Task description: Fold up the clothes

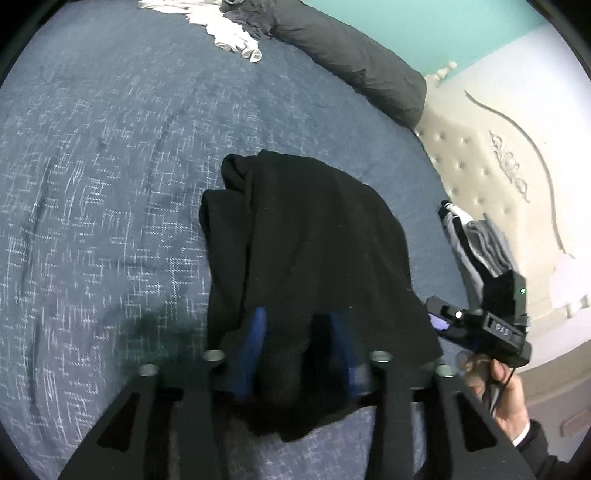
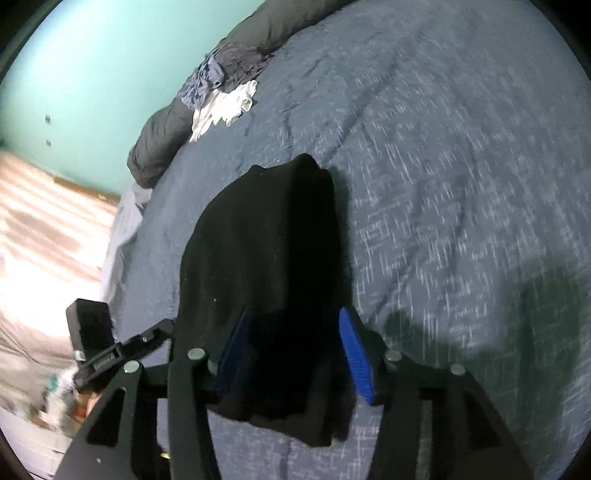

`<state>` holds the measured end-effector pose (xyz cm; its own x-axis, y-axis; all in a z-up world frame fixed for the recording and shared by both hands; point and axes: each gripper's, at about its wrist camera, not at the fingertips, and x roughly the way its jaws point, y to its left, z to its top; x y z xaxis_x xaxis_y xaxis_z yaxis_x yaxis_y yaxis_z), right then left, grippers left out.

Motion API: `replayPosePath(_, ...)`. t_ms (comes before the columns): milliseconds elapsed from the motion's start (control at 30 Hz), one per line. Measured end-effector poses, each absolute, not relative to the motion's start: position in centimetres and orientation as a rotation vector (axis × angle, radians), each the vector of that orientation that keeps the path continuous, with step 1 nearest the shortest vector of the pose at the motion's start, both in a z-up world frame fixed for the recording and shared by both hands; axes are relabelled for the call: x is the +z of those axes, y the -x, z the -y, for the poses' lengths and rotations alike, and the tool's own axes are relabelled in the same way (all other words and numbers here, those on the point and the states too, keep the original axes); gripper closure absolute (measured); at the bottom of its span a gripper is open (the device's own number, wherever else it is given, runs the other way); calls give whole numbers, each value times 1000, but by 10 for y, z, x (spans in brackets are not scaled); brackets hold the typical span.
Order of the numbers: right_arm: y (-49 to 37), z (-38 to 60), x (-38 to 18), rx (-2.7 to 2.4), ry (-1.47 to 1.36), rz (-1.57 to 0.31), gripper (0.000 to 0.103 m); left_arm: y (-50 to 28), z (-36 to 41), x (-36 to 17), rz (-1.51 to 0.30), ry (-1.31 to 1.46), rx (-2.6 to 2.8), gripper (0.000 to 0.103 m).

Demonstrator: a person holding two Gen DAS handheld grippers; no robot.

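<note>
The black garment [image 1: 306, 236] lies folded into a long bundle on the blue-grey bedspread [image 1: 110, 221], its near end between the fingers of both tools.

Left gripper [image 1: 299, 332]: jaws apart. The near edge of the garment drapes over and between the blue pads [image 1: 258, 332]; the cloth hangs slack there and the pads do not pinch it.

Right gripper [image 2: 295, 350]: jaws apart. The right pad [image 2: 356, 362] stands clear of the cloth, with a gap showing. The garment's near end lies between the fingers, unclamped.

In the left wrist view, the right gripper's body sits at 3 to 4 o'clock of the garment, held by a hand [image 1: 498, 391] in a dark sleeve. A small label on it carries characters that may read "DAS"; this cannot be read with certainty.

A dark grey bolster [image 1: 351, 48] lies at 12 o'clock along the teal wall [image 1: 443, 26]. White clothes [image 1: 229, 37] lie beside it at 11 o'clock. Grey and white folded clothes [image 1: 476, 243] lie at 3 o'clock, against the cream tufted headboard [image 1: 480, 166].
</note>
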<state>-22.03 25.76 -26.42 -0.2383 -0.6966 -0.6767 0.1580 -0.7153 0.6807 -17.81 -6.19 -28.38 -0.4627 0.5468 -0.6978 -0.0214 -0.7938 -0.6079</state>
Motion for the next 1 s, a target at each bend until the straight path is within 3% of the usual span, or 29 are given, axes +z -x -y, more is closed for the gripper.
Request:
replayPosePath(33,220,-257,-265,-1988,-1467,666,41,178,62,-282,763,1381,2301,51)
replayPosePath(267,219,-244,-268,-1937,-1495,631,33,178,75,-285,786,1428,2317,36)
replayPosePath(567,226,-230,-286,-1882,-1590,585,24,187,78,-316,857,1474,2246,29)
replayPosePath(1000,235,-217,-298,-1795,-1600,601,23,201,73,-335,904,1456,2181,30)
